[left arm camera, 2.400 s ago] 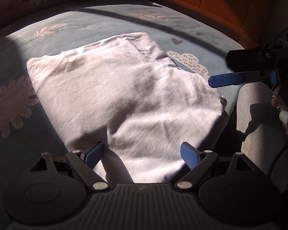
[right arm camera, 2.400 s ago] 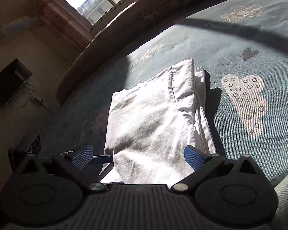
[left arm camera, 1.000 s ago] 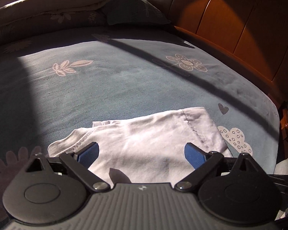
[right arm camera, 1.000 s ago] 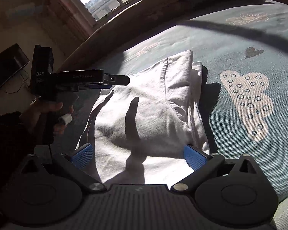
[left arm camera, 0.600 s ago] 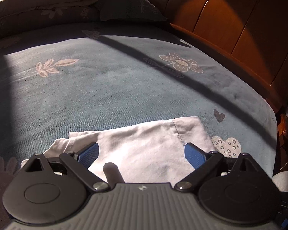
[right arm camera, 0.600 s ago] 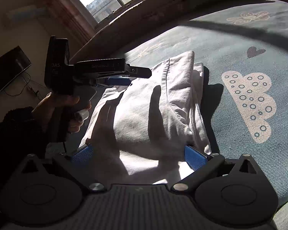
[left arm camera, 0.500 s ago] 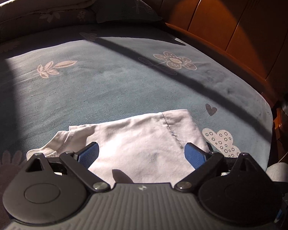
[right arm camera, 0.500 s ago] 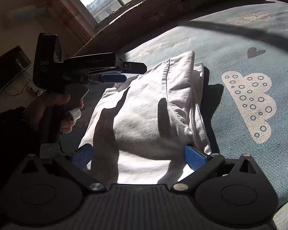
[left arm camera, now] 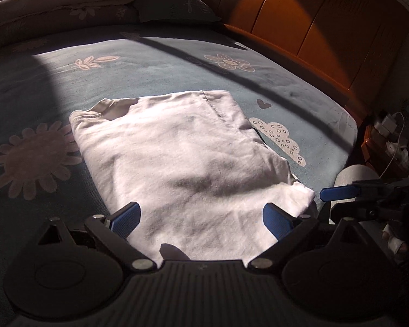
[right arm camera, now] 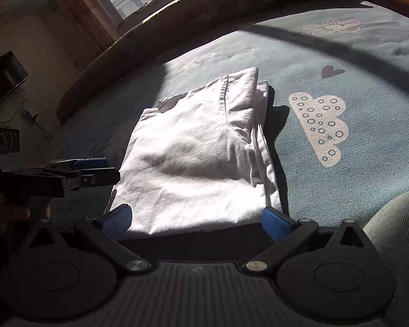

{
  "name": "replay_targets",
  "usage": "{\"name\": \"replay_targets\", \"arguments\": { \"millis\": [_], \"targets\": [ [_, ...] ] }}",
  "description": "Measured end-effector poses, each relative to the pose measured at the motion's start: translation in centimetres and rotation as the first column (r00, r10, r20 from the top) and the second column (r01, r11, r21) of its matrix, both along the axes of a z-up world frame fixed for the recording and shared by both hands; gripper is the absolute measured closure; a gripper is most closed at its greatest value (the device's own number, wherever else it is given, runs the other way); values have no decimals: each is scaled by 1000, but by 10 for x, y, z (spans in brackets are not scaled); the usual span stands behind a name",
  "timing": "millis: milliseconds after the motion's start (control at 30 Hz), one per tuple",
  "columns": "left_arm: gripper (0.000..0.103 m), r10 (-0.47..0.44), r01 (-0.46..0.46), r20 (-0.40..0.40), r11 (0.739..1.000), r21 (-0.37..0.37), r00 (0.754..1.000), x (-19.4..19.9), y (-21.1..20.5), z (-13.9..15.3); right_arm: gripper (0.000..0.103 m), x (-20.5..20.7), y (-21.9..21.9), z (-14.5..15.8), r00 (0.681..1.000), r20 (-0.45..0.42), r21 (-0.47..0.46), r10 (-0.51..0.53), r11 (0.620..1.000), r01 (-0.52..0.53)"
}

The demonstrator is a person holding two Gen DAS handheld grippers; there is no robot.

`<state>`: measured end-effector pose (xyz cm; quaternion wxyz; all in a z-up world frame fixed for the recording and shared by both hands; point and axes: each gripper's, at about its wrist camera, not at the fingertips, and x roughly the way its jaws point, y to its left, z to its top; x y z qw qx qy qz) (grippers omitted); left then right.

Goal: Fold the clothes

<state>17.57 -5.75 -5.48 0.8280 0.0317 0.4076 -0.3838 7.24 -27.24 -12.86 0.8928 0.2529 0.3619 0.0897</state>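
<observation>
One folded white garment [left arm camera: 182, 163] | long axis toward headboard [left arm camera: 327, 35] | flat

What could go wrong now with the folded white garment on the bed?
The white garment lies folded on the blue bedspread, close to its near edge, so a push could slide it off. Both the left hand-held gripper and the right hand-held gripper are open and low at its near side; closing there might snag and undo the layers stacked at its right side.
</observation>
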Motion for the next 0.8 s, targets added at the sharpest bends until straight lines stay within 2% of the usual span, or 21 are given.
{"name": "replay_targets", "arguments": {
  "millis": [67,233,367,567,667,800],
  "targets": [
    [7,-13,13,-10,1000,-13,1000,-7,2,-3,0,1,2,2,1000,-3,11,-12,1000,12],
    [7,60,-60,17,997,-49,998,-7,21,12,0,7,5,-2,996,-76,39,-53,998,56],
    [7,93,-92,17,994,-63,996,-6,31,17,3,7,-5,-15,992,-103,153,-73,984,88],
    [7,78,-77,16,995,-65,997,-12,27,16,18,12,-26,-32,985,-123,361,-125,919,162],
    [7,63,-62,21,997,-52,998,-13,24,16,20,11,-36,-38,980,-122,450,-159,871,197],
    [7,53,-52,21,998,-39,998,-16,22,16,20,8,-42,-34,976,-111,482,-190,848,220]
  ]
}}
